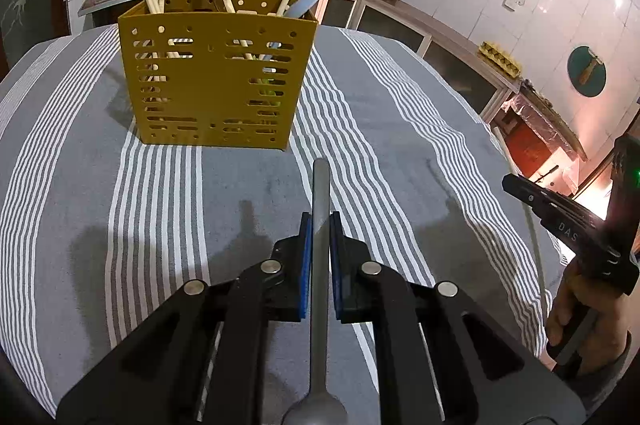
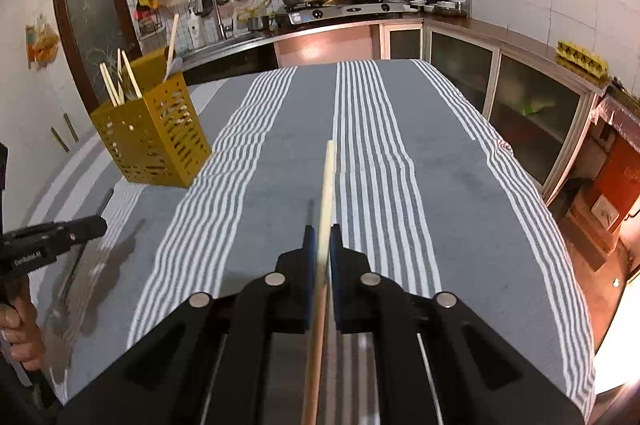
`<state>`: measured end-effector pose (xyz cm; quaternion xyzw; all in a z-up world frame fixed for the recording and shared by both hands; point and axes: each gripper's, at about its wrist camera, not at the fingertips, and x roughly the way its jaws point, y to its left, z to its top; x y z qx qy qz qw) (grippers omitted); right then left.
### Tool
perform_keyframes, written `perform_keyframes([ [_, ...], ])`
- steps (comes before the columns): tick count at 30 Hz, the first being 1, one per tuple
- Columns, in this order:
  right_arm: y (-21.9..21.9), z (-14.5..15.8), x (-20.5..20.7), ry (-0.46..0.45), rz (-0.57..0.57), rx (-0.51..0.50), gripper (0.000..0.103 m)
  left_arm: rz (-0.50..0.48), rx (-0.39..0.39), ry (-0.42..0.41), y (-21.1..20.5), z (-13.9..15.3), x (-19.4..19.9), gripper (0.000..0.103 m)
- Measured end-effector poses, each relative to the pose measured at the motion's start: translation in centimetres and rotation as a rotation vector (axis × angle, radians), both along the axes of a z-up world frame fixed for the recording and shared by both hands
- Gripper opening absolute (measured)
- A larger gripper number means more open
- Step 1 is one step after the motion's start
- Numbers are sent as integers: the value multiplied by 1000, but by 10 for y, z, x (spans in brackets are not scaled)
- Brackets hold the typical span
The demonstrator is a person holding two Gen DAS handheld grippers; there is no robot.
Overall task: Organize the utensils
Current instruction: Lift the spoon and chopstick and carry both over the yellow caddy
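Grey spoon (image 1: 321, 209): handle running forward between left gripper (image 1: 320, 225) fingers, which are clamping it, bowl back near camera. Wooden chopstick (image 2: 327, 185): right gripper (image 2: 322, 237) fingers are pinching it, tip pointing ahead over striped tabletop (image 2: 400, 165). Yellow utensil holder (image 1: 212, 81) is standing beyond left fingers, holding chopsticks; from right fingers, far left.

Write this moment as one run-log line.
left gripper: shut on grey spoon | right gripper: shut on chopstick | yellow holder: upright on striped cloth
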<state>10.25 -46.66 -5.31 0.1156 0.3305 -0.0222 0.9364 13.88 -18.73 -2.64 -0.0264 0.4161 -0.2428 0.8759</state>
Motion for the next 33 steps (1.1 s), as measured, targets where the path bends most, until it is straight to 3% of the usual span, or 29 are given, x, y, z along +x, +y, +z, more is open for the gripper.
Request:
perform_keyframes([
  [5,5,-1,3,7,-8,7,7,-2,2,-11,1,1,-1,6],
  [8,12,-11,12,63,-9,-62,8,-5,6,5,2,-3,0,6],
  [11,10,-21,20,100,-12,-56,21,-8,1,6,3,-5,0,6],
  [20,24,-53,50,271,89,-114,21,-27,-4,-3,4,-2,-1,6],
  [21,24,-54,51,269,95,-122,18,-26,-5,-4,5,-1,0,6],
  [22,23,-54,52,266,100,-121,7,-25,-6,-5,5,-1,0,6],
  [23,22,-53,52,267,103,-121,6,-23,-9,-7,6,0,1,6],
  [26,21,-38,47,219,86,-120,6,-23,-12,-14,8,3,2,6],
  [33,16,19,13,-39,61,9,6,-14,-31,-46,17,19,2,6],
])
